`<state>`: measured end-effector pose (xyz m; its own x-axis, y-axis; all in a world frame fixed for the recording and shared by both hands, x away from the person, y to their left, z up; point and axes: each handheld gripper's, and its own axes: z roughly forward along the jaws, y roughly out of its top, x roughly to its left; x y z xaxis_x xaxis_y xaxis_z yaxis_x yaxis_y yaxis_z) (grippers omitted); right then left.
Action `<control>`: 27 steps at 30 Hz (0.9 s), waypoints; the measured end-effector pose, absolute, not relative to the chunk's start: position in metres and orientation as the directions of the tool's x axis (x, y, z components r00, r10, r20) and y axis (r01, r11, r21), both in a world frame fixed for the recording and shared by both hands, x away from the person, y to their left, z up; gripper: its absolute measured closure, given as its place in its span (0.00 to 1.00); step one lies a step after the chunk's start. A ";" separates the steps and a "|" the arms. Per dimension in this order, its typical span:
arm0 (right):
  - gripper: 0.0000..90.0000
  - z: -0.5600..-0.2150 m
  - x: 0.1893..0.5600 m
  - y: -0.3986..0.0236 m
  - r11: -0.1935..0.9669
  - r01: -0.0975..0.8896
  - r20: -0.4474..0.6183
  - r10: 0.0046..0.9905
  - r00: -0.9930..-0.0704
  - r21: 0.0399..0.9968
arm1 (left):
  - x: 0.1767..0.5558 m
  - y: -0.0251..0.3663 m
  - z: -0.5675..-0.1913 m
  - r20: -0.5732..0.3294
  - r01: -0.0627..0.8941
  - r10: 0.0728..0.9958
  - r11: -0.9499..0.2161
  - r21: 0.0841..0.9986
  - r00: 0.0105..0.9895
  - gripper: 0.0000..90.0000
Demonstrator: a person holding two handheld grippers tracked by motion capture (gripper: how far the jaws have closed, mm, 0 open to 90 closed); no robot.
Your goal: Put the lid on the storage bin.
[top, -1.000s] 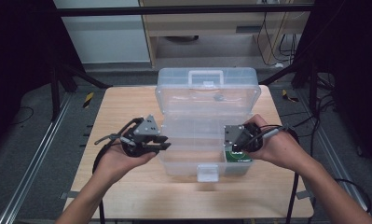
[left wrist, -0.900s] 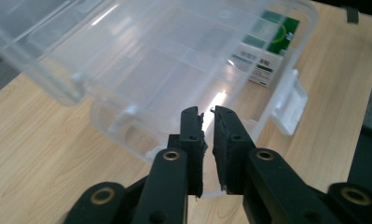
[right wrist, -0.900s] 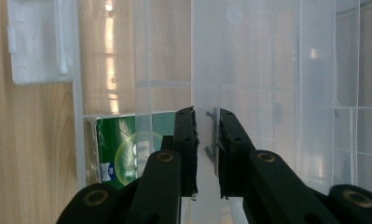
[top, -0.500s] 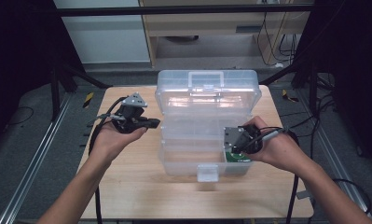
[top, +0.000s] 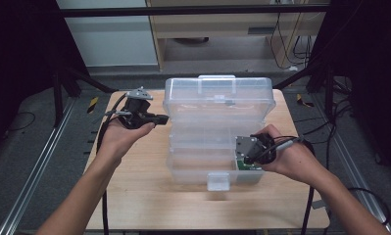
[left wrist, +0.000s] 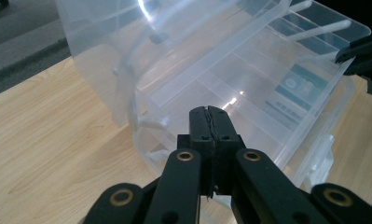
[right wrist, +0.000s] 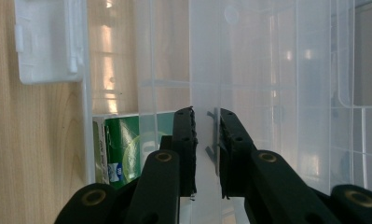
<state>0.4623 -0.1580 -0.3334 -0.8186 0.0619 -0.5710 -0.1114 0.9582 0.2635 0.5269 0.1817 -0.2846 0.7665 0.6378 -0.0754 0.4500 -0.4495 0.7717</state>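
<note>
- The counter point(top: 134, 196) is a light wooden top with visible grain
- A clear plastic organizer box point(top: 212, 147) sits directly on it, toward the far middle, lid raised
- The box's white latch point(top: 217, 181) faces the counter's near edge

Probably lab: framed rig point(top: 61, 93), cables point(top: 330, 122)
</note>
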 end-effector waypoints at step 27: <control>0.81 -0.340 0.456 -0.160 0.953 -0.088 -0.532 0.085 -0.842 0.291 | 0.521 0.185 -0.294 -0.087 0.446 0.647 -0.416 0.792 0.758 1.00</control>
<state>0.4559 -0.1597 -0.3397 -0.8423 0.0848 -0.5323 -0.0882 0.9526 0.2913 0.5212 0.1854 -0.2939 0.7578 0.6467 -0.0871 0.4462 -0.4161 0.7924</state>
